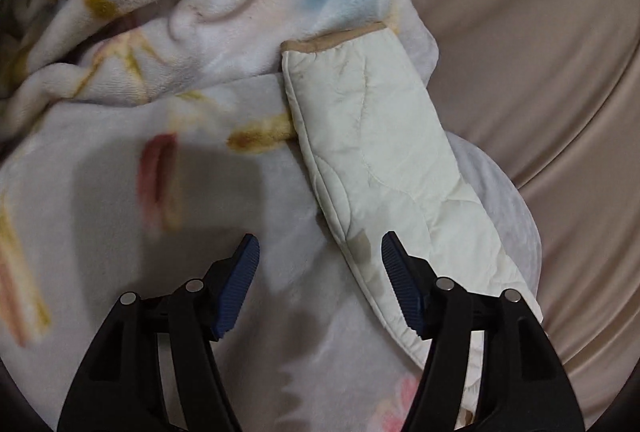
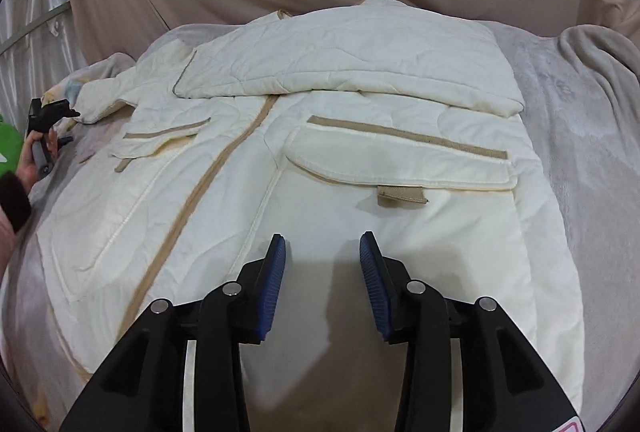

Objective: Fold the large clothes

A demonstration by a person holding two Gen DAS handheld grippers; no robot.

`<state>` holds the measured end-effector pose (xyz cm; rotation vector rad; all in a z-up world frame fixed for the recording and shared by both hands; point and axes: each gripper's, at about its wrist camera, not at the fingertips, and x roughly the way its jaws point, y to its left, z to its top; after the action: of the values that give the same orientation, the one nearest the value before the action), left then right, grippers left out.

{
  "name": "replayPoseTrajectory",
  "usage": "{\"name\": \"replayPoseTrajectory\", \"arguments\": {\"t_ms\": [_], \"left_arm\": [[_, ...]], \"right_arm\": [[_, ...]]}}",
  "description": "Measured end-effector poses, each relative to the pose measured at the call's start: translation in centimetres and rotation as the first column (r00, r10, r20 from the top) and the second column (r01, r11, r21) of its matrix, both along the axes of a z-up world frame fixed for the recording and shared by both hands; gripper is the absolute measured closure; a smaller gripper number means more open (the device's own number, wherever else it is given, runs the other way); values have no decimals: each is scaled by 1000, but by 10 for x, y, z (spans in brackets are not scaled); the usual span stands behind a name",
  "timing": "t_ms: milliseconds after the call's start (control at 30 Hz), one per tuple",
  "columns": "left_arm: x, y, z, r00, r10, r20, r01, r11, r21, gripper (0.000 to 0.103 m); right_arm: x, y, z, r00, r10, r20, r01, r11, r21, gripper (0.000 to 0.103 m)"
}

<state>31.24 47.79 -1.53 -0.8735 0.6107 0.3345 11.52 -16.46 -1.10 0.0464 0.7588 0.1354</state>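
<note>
Right gripper (image 2: 322,264) hangs over near hem of cream quilted jacket (image 2: 320,159), jaws partly apart, nothing between them. Jacket lies front-up on grey fleece blanket (image 2: 580,135): tan zip strip (image 2: 208,183) down centre, tan-trimmed flap pockets left and right, right sleeve folded across chest. Left sleeve (image 1: 384,159), tan cuff at far end, lies out on patterned blanket (image 1: 132,43); left gripper (image 1: 320,272) over it, jaws apart, empty.
</note>
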Motion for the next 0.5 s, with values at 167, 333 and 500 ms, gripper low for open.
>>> {"name": "replayPoseTrajectory", "arguments": {"t_ms": [167,333,500], "left_arm": [[14,6,2,999,-36,31,37,999,-18,66],[28,-2,17,998,-54,23,54,998,-15,95],[24,-60,98,977,-158,140,130,973,193,99]], "right_arm": [[-2,-4,-2,1000,-9,2,9,1000,24,64],[-3,-4,-2,1000,-11,4,11,1000,28,63],[-3,-4,-2,1000,-13,6,13,999,41,63]]}}
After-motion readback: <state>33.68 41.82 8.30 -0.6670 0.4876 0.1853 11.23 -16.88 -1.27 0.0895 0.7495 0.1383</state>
